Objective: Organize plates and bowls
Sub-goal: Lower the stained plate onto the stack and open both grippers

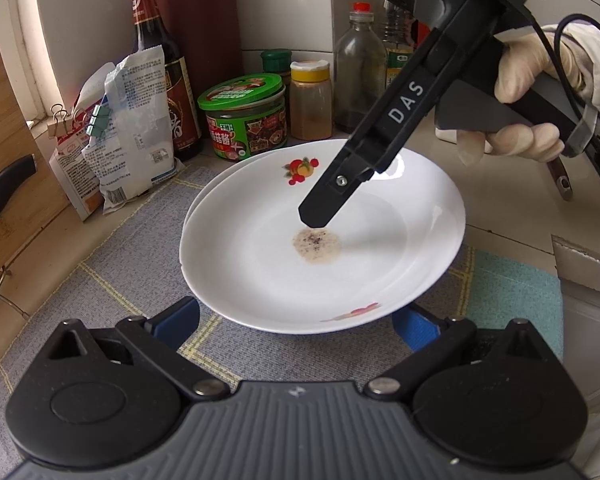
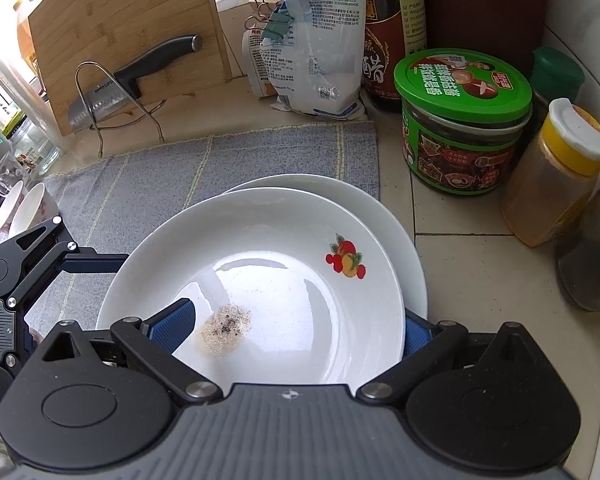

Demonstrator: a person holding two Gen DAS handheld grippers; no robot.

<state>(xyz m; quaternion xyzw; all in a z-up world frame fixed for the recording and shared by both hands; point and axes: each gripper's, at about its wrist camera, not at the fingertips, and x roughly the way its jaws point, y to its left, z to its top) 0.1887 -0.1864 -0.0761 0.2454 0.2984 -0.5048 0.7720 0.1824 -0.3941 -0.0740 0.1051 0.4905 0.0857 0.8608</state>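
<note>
Fruit-printed plate [image 2: 284,280] sits stacked on a plain white plate [image 2: 400,220] at the grey mat's [image 2: 160,184] right edge. Your right gripper [image 2: 296,326] straddles its rim, fingers apart; your left gripper [image 1: 296,320] fingers are also apart, under its near rim.

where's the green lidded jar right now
The green lidded jar stands on the tiled counter at the back right of the right wrist view, between the dark sauce bottle and the yellow-capped spice jar.

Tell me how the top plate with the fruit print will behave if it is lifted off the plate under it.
The top plate looks like glazed ceramic: probably stiff, fairly heavy and breakable if dropped. Its glossy surface shows window glare, so it may slip between gripper pads. The speckled residue in its middle could shift if the plate tilts. It sits off-centre on the lower plate, so it might scrape when dragged.
</note>
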